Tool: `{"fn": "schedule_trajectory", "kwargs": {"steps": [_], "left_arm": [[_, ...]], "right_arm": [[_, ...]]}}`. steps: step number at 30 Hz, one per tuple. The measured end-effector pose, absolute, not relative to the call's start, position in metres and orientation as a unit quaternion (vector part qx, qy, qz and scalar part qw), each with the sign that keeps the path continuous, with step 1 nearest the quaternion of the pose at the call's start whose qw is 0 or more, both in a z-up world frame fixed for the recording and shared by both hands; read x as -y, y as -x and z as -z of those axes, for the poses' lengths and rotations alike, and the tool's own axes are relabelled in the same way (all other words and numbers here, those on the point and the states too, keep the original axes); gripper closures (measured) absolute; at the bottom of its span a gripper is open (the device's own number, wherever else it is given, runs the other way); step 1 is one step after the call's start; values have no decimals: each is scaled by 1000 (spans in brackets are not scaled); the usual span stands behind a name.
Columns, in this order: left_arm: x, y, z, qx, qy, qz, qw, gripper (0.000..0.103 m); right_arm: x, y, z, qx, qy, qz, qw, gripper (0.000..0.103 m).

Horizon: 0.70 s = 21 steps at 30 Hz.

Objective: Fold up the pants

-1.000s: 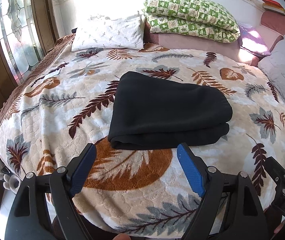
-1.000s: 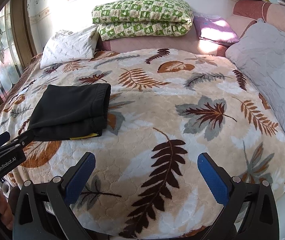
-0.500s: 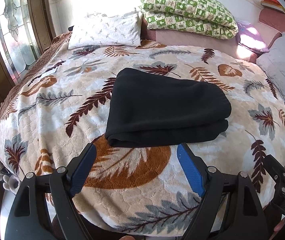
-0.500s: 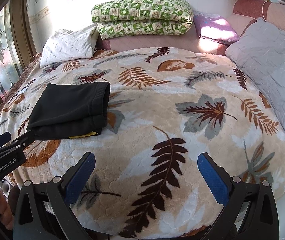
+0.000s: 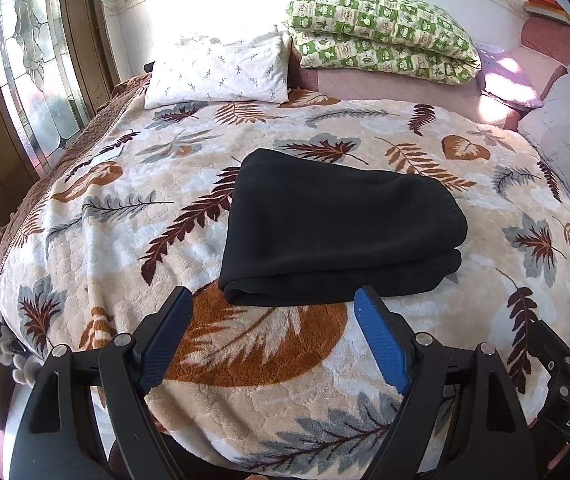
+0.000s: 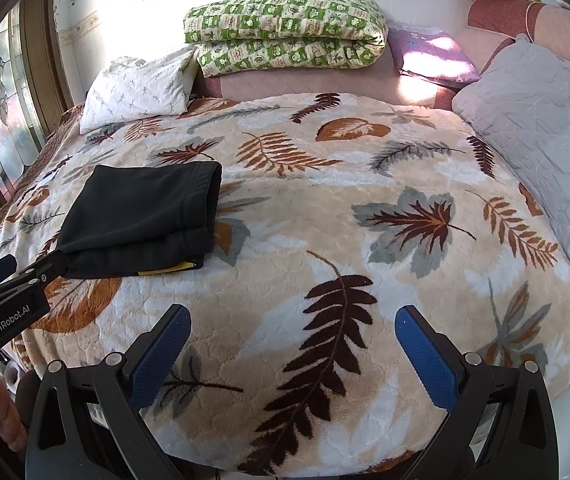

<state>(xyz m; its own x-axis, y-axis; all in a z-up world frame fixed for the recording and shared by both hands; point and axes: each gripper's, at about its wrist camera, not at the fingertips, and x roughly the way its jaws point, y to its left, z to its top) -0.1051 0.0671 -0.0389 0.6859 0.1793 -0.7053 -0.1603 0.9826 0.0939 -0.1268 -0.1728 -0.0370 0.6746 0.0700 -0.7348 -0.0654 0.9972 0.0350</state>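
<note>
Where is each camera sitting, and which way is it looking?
Left wrist: it sits on the left gripper, looking forward across the bed at the folded black pants; both open blue-padded fingers show, plus the right gripper's edge at far right.
Right wrist: it sits on the right gripper, facing the leaf blanket; its open fingers show, plus the left gripper at far left.
Shared: the pants, white pillow, green quilt and blanket.

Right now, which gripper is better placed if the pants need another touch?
Left. The left gripper is open, with the folded black pants straight ahead. The right gripper faces bare blanket; the pants lie off to its left.
</note>
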Motion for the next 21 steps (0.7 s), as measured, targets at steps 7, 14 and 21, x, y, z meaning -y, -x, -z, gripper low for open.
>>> {"fn": "schedule_trajectory", "kwargs": {"steps": [7, 14, 21], "left_arm": [[-63, 108, 41, -393, -27, -84, 915, 20], [-60, 106, 42, -403, -33, -74, 912, 20], [-64, 103, 43, -411, -23, -75, 908, 20]], "right_arm": [[173, 126, 37, -401, -1, -37, 915, 0], [172, 126, 37, -401, -1, -37, 915, 0], [174, 124, 36, -402, -1, -37, 915, 0]]}}
